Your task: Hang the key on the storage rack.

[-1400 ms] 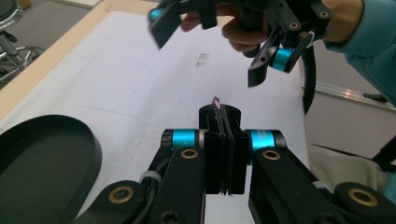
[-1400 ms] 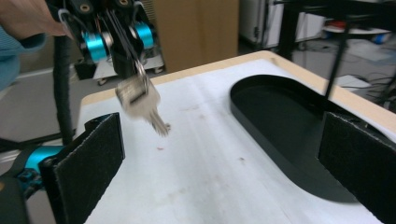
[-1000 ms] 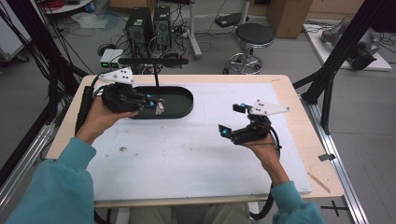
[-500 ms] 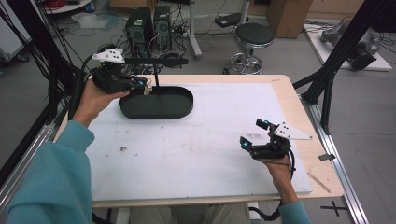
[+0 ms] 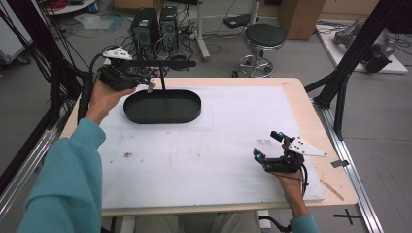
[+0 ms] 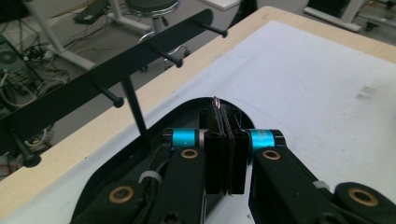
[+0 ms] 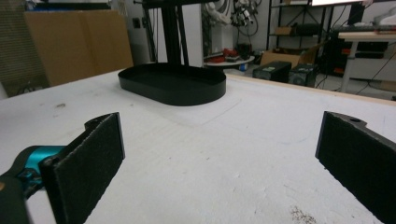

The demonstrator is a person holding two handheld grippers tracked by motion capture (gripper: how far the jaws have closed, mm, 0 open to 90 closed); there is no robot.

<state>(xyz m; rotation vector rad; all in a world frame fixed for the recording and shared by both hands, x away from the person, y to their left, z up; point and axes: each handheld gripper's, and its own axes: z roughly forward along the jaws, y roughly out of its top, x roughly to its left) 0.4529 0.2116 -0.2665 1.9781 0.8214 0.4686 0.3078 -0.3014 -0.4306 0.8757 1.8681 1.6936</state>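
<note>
A black oval tray (image 5: 145, 118) stands at the back left of the white mat, with a thin post (image 5: 163, 80) carrying a black bar with pegs (image 5: 160, 63). My left gripper (image 5: 148, 83) is raised over the tray's back left end, just below the bar. In the left gripper view its jaws (image 6: 223, 116) are shut on a small thin metallic item (image 6: 217, 103), above the tray (image 6: 187, 105) and near the pegged bar (image 6: 116, 65). My right gripper (image 5: 267, 145) rests low over the mat's front right, open, with nothing between its pads (image 7: 88, 163). The tray (image 7: 173, 86) lies far ahead of it.
The white mat (image 5: 218, 145) covers most of the wooden table (image 5: 311, 121). A small wooden stick (image 5: 333, 189) lies by the right edge. Black frame posts (image 5: 340, 97) stand beside the table on both sides; a stool (image 5: 265, 41) and computers (image 5: 148, 29) sit behind it.
My left gripper rose from inside the tray to the back left, up toward the pegged bar, still shut. My right gripper drew back from mid-table to the front right.
</note>
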